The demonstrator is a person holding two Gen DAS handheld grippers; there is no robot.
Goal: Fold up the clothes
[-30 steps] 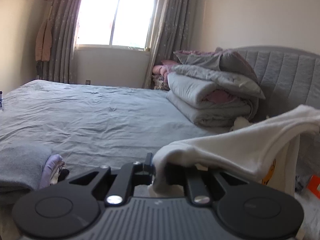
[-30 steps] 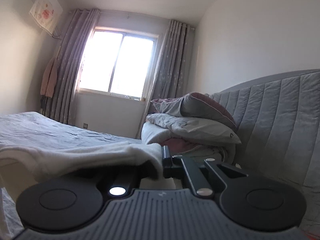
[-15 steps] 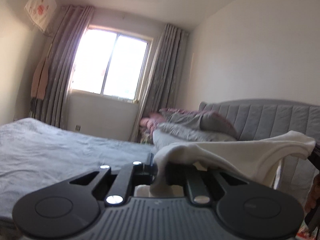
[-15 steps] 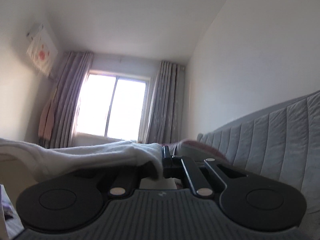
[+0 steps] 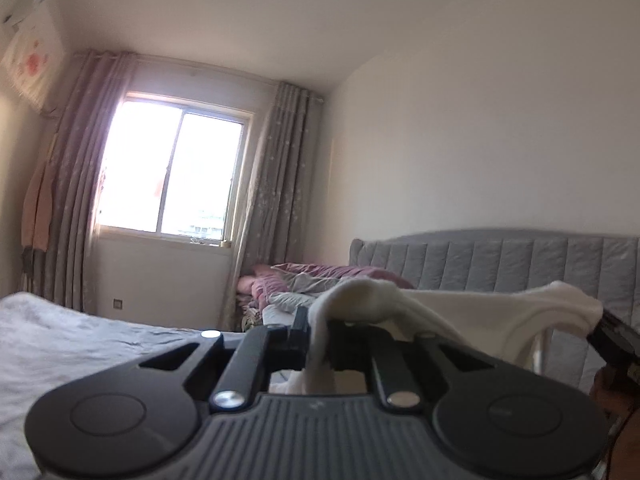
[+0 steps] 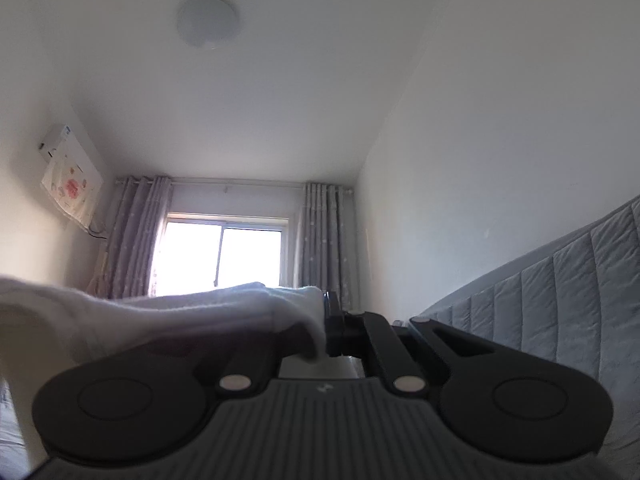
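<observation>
Both tongs are clamped on the same white garment (image 5: 472,320), one at each end, so it's held up in the air and stretched between them above the bed (image 5: 80,344). In the left wrist view the left tongs (image 5: 310,320) are pinched together on a bunched bit of the cloth, which humps up over the tips and then runs off to the right, where the far corner ends at the right tongs (image 5: 612,336) at the edge of the shot. A bit of fabric also hangs down below that stretched edge. In the right wrist view the right tongs (image 6: 325,312) are closed tight on the fabric (image 6: 168,316), which drapes away to the left and covers the left finger completely. Behind it all there's a grey padded headboard (image 5: 500,260), a heap of pink and grey bedding (image 5: 308,284) piled by it, and a bright window (image 5: 176,168) with grey curtains (image 5: 276,200). The right camera is tilted up enough to catch the round ceiling lamp (image 6: 208,20).
</observation>
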